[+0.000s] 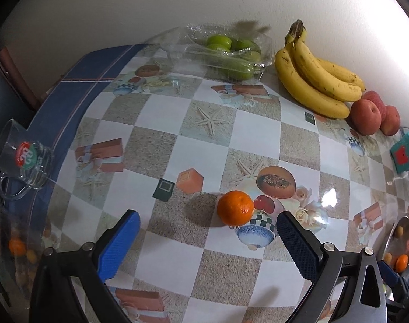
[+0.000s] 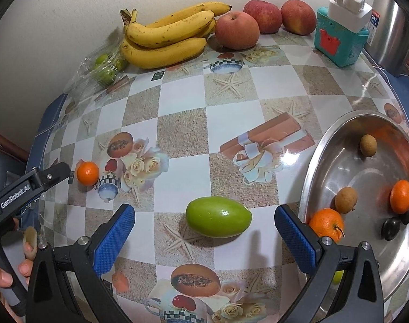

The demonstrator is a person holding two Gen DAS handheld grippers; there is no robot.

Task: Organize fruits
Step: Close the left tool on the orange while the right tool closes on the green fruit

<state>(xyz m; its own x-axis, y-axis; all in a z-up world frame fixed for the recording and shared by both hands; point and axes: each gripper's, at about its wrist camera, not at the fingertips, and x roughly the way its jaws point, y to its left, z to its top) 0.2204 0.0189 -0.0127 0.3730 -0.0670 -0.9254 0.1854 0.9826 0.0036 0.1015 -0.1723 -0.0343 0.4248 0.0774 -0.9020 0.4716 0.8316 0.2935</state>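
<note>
Small orange (image 1: 235, 208) on the patterned table (image 1: 161, 140), just ahead of the left tool (image 1: 207, 235), spread wide and empty. Green oval fruit (image 2: 218, 217) lying between the blue pads of the right tool (image 2: 205, 228), also wide open, touching nothing. Steel bowl (image 2: 339, 134) just right of it, holding two oranges (image 2: 327, 224), two brown round fruits (image 2: 346, 199) and dark ones (image 2: 390, 228). Farther back by the wall: bananas (image 2: 166, 40), three apples (image 2: 237, 30), a clear box of green fruit (image 1: 226, 51).
</note>
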